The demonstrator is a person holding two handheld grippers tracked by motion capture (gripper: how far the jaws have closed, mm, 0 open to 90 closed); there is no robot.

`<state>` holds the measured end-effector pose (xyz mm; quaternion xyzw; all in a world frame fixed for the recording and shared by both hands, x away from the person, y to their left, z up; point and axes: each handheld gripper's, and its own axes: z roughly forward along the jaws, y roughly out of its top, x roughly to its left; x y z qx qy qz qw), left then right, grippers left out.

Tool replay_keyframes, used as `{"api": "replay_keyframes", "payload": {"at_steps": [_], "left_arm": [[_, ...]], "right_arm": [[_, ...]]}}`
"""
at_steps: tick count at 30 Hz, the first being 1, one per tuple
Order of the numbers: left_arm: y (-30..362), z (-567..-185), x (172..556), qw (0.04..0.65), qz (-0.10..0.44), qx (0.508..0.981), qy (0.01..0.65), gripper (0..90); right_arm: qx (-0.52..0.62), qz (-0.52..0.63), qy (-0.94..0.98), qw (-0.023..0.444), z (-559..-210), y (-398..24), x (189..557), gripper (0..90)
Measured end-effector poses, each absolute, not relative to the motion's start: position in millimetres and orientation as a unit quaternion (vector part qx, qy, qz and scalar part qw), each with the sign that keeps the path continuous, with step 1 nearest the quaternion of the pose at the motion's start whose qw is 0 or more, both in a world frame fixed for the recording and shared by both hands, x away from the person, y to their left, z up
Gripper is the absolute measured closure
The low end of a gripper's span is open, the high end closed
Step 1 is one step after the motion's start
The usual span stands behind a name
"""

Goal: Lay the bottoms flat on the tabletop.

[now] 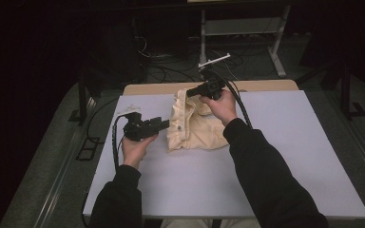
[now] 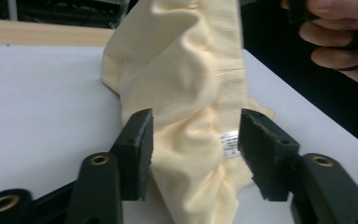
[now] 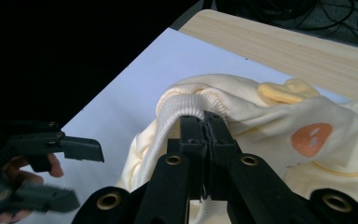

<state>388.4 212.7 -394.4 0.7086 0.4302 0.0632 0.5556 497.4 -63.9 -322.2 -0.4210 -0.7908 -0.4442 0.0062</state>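
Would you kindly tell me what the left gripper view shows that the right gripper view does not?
Left gripper view only: a small white label by the ribbed waistband, between the open left hand-held gripper. Right gripper view only: an orange print and the right hand-held gripper shut on the waistband. Both: the cream garment on the white table.

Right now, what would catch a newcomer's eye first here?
The pale yellow garment bunched mid-table on the white table stands out. The right claw is clamped shut on its ribbed waistband, lifting it. The left claw stands open with the cloth between its pads, not pressed.
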Motion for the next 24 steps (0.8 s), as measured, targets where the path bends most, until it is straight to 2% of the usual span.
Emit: {"api": "replay_keyframes", "payload": {"at_steps": [7,9,13,17,18,20,24], "left_arm": [[190.7,-401.5,383.4,0.536,0.081,0.73,0.417,33.7],[181.5,-404.4,383.3,0.524,0.092,0.738,0.415,33.2],[164.7,-409.2,385.1,0.495,0.116,0.746,0.431,29.1],[151.2,-413.2,387.5,0.464,0.148,0.745,0.457,28.9],[148.2,-414.3,387.6,0.457,0.156,0.745,0.46,30.8],[143.8,-416.4,388.9,0.442,0.157,0.751,0.464,47.7],[142.6,-421.3,394.3,0.427,0.132,0.759,0.474,68.9]], "right_arm": [[-0.422,-0.439,-0.793,0.008,-323.1,-46.6,500.8,86.9],[-0.42,-0.439,-0.795,0.007,-323.1,-42.3,500.1,86.9],[-0.416,-0.441,-0.795,0.013,-324.1,-35.8,497.4,86.9],[-0.419,-0.444,-0.792,0.022,-326.2,-33.5,495.2,86.8],[-0.418,-0.445,-0.792,0.023,-326.7,-33.1,494.6,86.9],[-0.417,-0.445,-0.792,0.025,-327.7,-32.2,493.3,86.8],[-0.415,-0.443,-0.794,0.032,-331.5,-32.3,491.5,86.7]]}}
